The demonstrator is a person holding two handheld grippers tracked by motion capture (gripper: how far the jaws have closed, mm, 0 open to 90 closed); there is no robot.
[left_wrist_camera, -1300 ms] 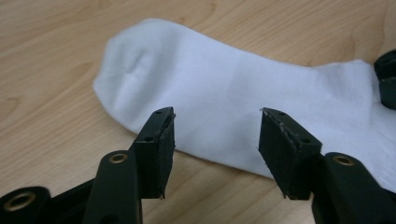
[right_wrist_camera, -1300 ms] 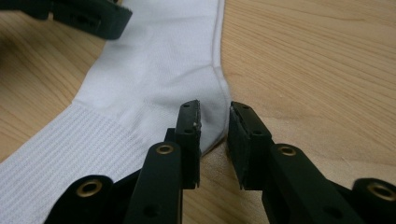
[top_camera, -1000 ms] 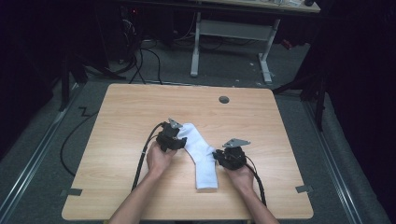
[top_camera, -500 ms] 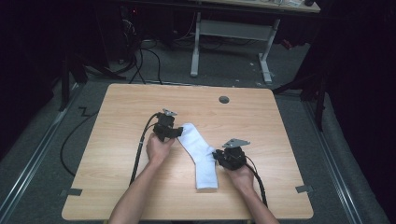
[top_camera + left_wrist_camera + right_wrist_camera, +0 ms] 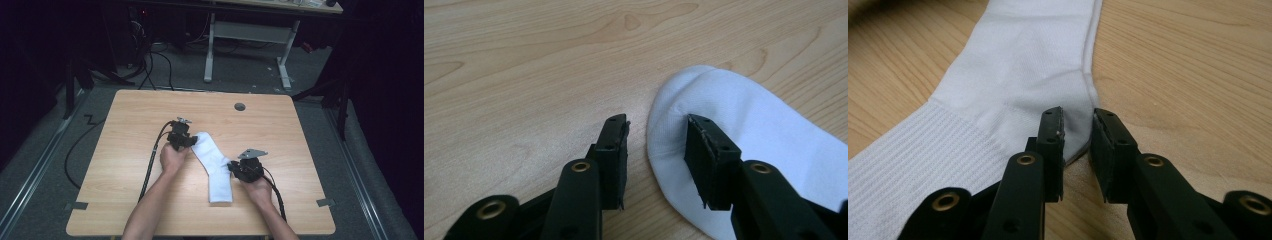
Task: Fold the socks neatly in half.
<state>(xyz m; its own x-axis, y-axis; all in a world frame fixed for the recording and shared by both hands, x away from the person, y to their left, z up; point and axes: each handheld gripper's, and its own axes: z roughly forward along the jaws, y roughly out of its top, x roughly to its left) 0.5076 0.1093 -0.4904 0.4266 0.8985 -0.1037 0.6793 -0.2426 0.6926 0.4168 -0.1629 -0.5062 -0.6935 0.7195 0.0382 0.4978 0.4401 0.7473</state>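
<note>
High view shows a white sock [image 5: 214, 165] lying flat near the middle of the wooden table [image 5: 125, 120], toe toward the far left, cuff toward the person. At the toe sits the left gripper [image 5: 181, 137] — its jaws stand apart, one over the toe's rounded edge, the other over bare wood beside it. The right gripper [image 5: 1077, 129] is at the sock's heel edge — jaws nearly together with a fold of fabric between them. A round grommet [image 5: 240, 106] lies near the far edge.
</note>
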